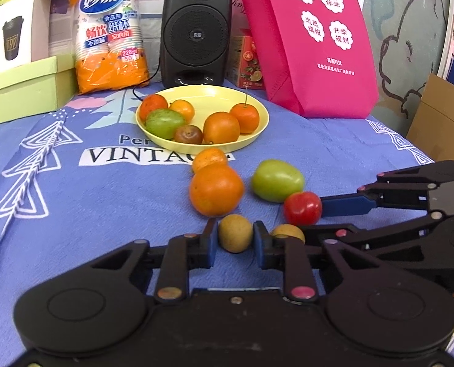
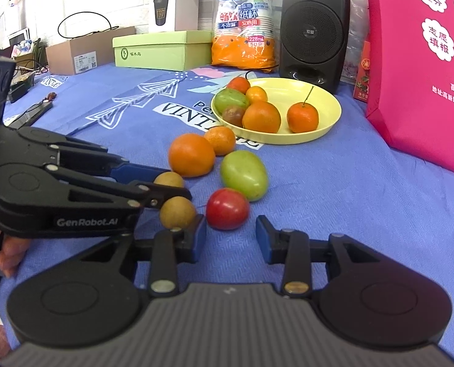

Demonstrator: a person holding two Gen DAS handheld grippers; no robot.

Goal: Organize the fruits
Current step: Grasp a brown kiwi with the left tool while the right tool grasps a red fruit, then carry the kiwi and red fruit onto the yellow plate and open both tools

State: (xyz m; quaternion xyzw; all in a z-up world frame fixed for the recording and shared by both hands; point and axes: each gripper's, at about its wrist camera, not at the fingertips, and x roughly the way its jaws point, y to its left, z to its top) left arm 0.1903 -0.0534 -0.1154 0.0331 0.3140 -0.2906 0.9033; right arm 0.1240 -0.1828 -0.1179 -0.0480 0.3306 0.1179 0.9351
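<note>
A yellow plate (image 1: 251,136) (image 2: 331,122) holds several fruits. On the blue cloth before it lie a large orange (image 1: 216,189) (image 2: 191,154), a small orange (image 1: 210,159) (image 2: 220,140), a green fruit (image 1: 277,180) (image 2: 244,175), a red fruit (image 1: 302,208) (image 2: 227,209) and two tan longans. My left gripper (image 1: 235,240) (image 2: 170,185) is shut on one longan (image 1: 235,234) (image 2: 169,179). The other longan (image 1: 288,232) (image 2: 178,212) lies beside it. My right gripper (image 2: 230,237) (image 1: 311,218) is open, with the red fruit just ahead of its fingers.
A black speaker (image 1: 196,30), an orange pack of paper cups (image 1: 110,30), a pink bag (image 1: 312,39) and green boxes (image 1: 21,85) stand behind the plate. A cardboard box (image 1: 441,122) is at the right edge. A brown box (image 2: 83,50) stands at the far left.
</note>
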